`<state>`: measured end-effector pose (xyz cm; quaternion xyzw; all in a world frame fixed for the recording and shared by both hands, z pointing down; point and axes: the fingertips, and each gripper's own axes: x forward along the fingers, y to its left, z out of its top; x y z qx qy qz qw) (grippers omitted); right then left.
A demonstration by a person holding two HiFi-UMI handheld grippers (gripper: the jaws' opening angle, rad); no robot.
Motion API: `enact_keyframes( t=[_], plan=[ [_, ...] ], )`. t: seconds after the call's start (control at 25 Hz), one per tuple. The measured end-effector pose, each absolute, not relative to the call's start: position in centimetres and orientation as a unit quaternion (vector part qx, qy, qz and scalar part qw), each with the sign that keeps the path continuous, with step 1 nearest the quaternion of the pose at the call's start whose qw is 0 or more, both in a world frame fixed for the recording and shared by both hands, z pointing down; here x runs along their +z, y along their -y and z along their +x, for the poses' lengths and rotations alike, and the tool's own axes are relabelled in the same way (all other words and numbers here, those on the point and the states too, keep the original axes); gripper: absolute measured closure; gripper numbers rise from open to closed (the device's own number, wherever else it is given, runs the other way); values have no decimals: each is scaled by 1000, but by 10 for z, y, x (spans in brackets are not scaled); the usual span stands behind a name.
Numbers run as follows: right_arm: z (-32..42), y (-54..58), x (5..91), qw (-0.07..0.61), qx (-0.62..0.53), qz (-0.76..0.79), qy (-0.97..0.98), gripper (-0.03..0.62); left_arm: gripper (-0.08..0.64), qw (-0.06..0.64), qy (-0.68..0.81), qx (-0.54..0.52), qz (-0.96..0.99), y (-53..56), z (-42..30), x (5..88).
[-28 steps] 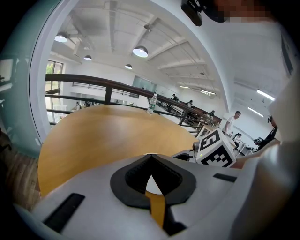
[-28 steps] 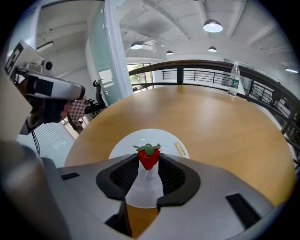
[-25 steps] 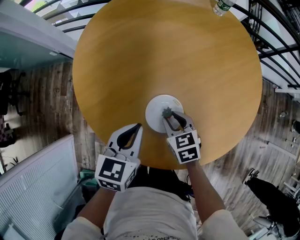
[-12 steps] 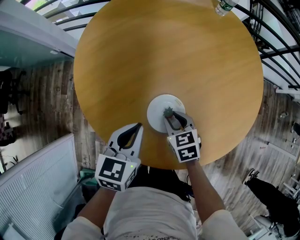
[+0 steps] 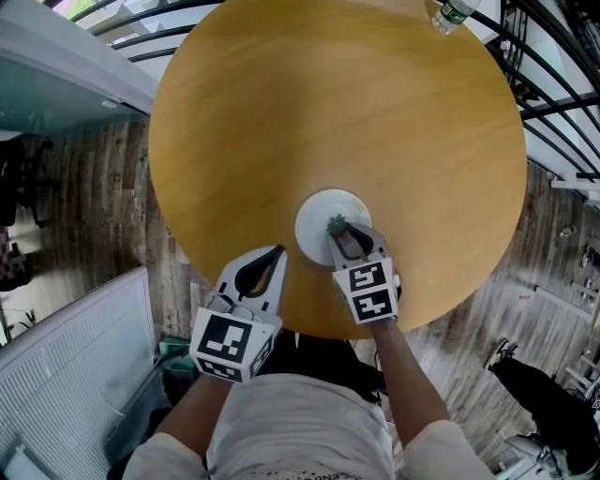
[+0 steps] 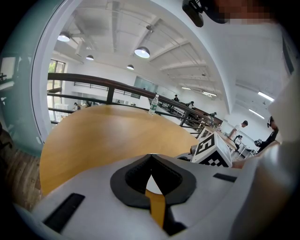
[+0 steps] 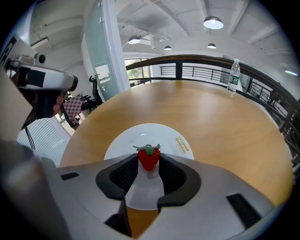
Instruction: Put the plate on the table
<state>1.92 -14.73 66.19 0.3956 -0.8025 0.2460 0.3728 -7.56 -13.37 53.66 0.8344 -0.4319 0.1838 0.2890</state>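
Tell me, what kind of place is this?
Probably an upper gallery in a big open-plan office: a round wooden table beside a black railing, round lamps on a high white ceiling, people farther off.

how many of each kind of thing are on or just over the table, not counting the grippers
plate: 1
strawberry: 1
bottle: 1
total: 3

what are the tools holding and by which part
The right tool pinches a strawberry by its sides, between the jaw tips, over the plate; its jaws have just been opening slightly. The left tool is shut and empty.
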Motion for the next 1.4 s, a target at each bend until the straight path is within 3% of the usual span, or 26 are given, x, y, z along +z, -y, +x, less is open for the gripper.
enact_keyframes(
  t=[0.2,1.0,1.4],
  plan=[
    [20,146,662,369,254,397,801,407,537,286,432,183,836,132,-75,533],
    [35,117,586,290,255,432,815,408,537,227,434,175,854,99,-72,485],
    [49,83,499,247,195,470,825,540,537,191,432,165,866,67,-70,439]
  ],
)
